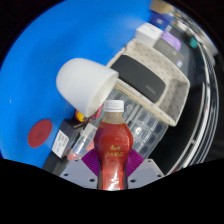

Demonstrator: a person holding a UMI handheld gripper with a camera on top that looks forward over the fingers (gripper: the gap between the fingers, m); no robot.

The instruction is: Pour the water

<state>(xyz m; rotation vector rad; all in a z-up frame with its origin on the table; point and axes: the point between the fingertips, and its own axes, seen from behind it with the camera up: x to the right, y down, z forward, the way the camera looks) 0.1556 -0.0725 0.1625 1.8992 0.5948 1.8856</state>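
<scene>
My gripper (113, 166) is shut on a bottle of red drink (113, 148) with a white cap (114, 106); both purple pads (93, 160) press against its sides. The bottle stands upright between the fingers, its cap pointing toward a white cup (83, 81). The cup is tipped on its side just beyond the bottle, over the blue table (40, 60). The view is tilted.
A clear plastic bottle (142, 125) lies right behind the held bottle. A beige basket (150, 75) with dark contents sits beyond it. A red round lid (39, 132) and a small dark object (70, 135) lie left of the fingers. More containers (165, 30) stand at the far side.
</scene>
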